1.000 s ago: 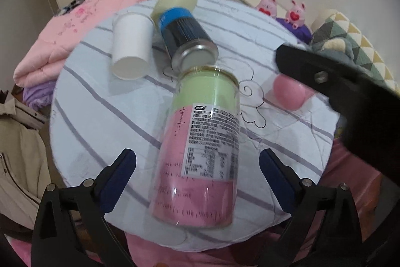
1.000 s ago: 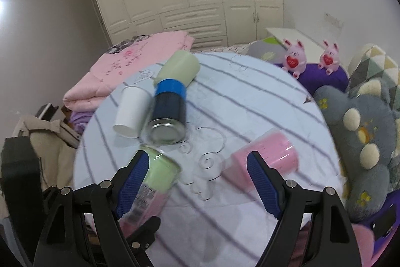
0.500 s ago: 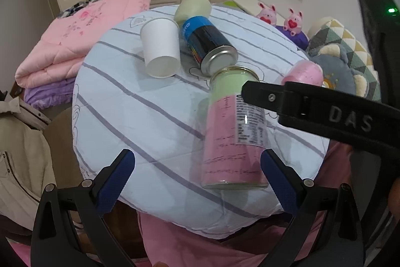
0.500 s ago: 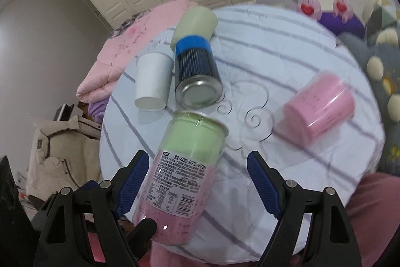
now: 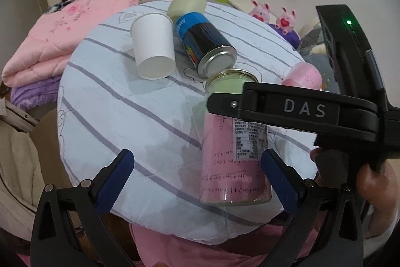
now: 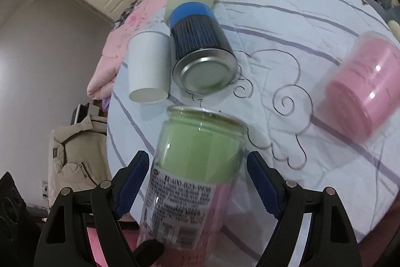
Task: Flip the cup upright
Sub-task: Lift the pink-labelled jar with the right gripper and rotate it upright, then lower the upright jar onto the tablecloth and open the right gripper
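A clear cup with a green and pink lining and a printed label [image 5: 232, 154] lies on its side near the front edge of the round striped table [image 5: 112, 104]. In the right wrist view this cup [image 6: 200, 149] lies between the fingers of my right gripper [image 6: 198, 182]. That gripper is open, with a blue pad on each side of the cup. The right gripper's black body [image 5: 287, 109] crosses over the cup in the left wrist view, with a hand behind it. My left gripper [image 5: 197, 182] is open, low at the table's front, and holds nothing.
A white paper cup [image 5: 153, 46], a blue-and-black can [image 5: 205, 41], a pale green cup [image 5: 186, 3] and a pink cup [image 6: 362, 84] also lie on their sides. A pink quilt [image 5: 62, 29] and a beige coat [image 6: 75, 154] sit left of the table, and pig toys [image 5: 272, 14] behind it.
My right gripper has swung left and dropped close to the green and pink cup, and its fingers now straddle it. My left gripper has drawn back and left, so the cup sits right of centre.
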`<state>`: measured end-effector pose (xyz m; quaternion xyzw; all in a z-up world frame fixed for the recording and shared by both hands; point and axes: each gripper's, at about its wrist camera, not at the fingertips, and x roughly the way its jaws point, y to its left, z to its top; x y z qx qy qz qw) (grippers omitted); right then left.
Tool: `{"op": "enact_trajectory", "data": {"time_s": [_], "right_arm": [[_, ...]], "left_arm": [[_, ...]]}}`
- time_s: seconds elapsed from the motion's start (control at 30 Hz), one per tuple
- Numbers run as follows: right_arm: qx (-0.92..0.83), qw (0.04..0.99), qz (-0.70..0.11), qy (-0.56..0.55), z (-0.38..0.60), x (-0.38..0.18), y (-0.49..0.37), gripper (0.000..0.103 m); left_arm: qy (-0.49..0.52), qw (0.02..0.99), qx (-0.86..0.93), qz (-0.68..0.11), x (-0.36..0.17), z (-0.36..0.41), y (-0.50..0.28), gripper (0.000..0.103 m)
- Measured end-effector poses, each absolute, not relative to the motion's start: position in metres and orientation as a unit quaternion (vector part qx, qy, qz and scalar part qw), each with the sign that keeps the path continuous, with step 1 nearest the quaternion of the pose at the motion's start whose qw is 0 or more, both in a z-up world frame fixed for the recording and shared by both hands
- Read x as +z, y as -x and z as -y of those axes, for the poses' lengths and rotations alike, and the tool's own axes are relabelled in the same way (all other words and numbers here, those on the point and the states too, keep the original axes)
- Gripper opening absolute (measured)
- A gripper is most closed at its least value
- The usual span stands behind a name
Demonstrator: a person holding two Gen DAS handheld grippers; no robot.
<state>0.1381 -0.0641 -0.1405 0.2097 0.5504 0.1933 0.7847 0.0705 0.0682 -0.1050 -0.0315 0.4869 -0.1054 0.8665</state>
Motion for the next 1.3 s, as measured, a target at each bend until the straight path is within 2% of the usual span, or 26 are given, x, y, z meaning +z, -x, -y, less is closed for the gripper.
{"op": "enact_trajectory", "data": {"time_s": [0.13, 0.37, 0.73, 1.3], "right_arm": [[0.216, 0.774, -0.552, -0.224, 0.065, -0.147, -0.145, 0.076], [0.229, 0.795, -0.522, -0.206, 0.070, -0.133, -0.139, 0.075], [0.196, 0.881, -0.419, -0.101, 0.089, -0.085, -0.137, 0.075], [0.140, 0.940, -0.308, 0.051, 0.091, -0.068, -0.159, 0.074]], "left_arm": [[0.028, 0.865, -0.116, -0.488, -0.107, -0.065, -0.074, 0.103], [0.031, 0.864, -0.126, -0.486, -0.106, -0.060, -0.075, 0.103], [0.021, 0.868, -0.121, -0.482, -0.103, -0.039, -0.092, 0.103], [0.043, 0.866, -0.079, -0.491, -0.116, -0.018, -0.151, 0.103]]}}
